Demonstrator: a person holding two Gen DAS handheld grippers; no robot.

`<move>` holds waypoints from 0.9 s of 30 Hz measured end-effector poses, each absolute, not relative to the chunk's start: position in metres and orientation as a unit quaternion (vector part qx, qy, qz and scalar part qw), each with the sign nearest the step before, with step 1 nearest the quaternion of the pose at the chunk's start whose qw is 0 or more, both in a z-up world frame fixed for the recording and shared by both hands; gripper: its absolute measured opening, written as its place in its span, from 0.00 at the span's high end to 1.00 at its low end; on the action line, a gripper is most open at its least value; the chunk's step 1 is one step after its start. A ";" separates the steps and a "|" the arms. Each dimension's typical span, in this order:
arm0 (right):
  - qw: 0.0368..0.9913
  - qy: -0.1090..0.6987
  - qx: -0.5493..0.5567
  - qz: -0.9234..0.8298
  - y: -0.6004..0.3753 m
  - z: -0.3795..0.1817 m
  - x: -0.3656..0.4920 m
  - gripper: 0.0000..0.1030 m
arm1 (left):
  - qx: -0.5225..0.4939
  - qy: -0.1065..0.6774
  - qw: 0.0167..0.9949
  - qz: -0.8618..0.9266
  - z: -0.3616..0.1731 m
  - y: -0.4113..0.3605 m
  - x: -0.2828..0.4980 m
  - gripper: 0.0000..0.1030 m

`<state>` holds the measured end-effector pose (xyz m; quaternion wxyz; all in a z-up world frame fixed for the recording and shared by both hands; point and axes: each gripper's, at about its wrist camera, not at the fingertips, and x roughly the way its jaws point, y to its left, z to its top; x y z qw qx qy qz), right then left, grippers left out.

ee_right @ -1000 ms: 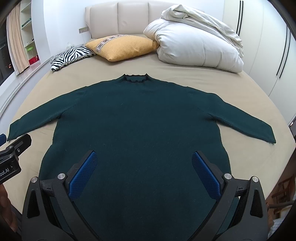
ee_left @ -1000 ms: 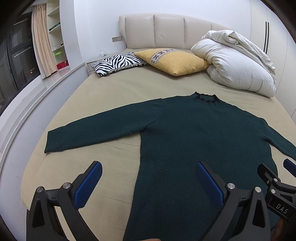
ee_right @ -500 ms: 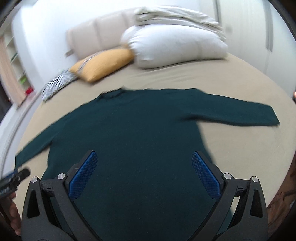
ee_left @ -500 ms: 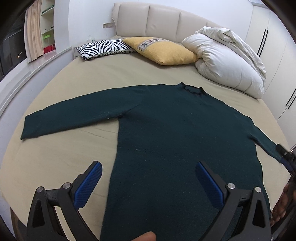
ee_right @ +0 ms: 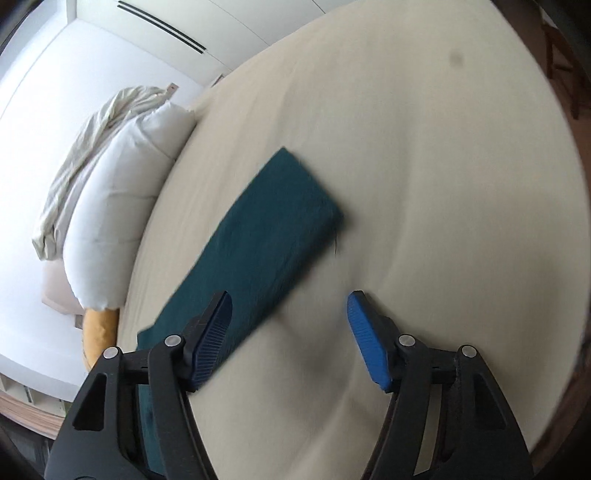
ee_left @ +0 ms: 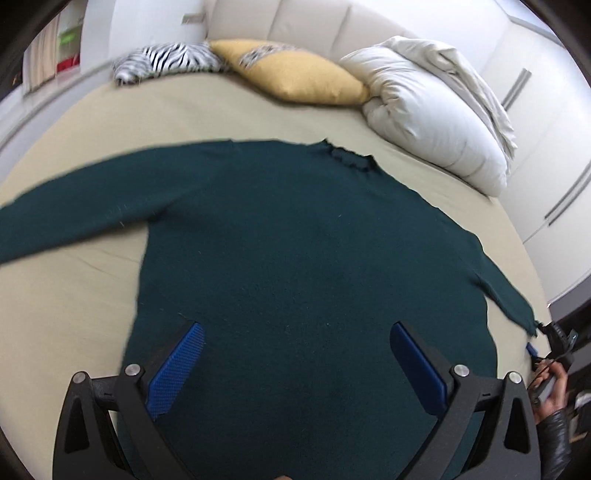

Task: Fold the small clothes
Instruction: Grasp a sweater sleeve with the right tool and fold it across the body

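Observation:
A dark green long-sleeved sweater point(ee_left: 314, 251) lies flat on the beige bed point(ee_left: 74, 295), collar toward the headboard and both sleeves spread out. My left gripper point(ee_left: 295, 328) hovers open over the sweater's lower body, with only fabric below it. In the right wrist view the sweater's right sleeve point(ee_right: 273, 229) runs diagonally, cuff end up. My right gripper point(ee_right: 290, 332) is rolled sideways beside that sleeve. Its jaws are closing, with only bare sheet between the pads; one finger point(ee_right: 212, 339) overlaps the sleeve's edge. In the left wrist view the right gripper point(ee_left: 554, 338) sits at the sleeve cuff.
A yellow pillow point(ee_left: 295, 74), a zebra-print pillow point(ee_left: 166, 61) and a bundled white duvet point(ee_left: 436, 114) lie by the padded headboard point(ee_left: 332, 26). White wardrobe doors point(ee_left: 546, 110) stand to the right. A hand in a dark sleeve point(ee_left: 550, 395) shows at the bed's right edge.
The right gripper swung from the sweater's middle to the right sleeve, rolled sideways, and its jaws narrowed. The left gripper dropped closer over the sweater's body.

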<state>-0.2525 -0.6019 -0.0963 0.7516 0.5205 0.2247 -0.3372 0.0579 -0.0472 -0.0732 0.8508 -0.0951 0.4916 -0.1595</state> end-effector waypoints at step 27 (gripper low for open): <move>0.883 0.409 0.231 0.009 -0.259 -0.072 0.106 0.89 | -0.251 0.502 0.791 -0.242 -0.104 0.000 0.119 0.24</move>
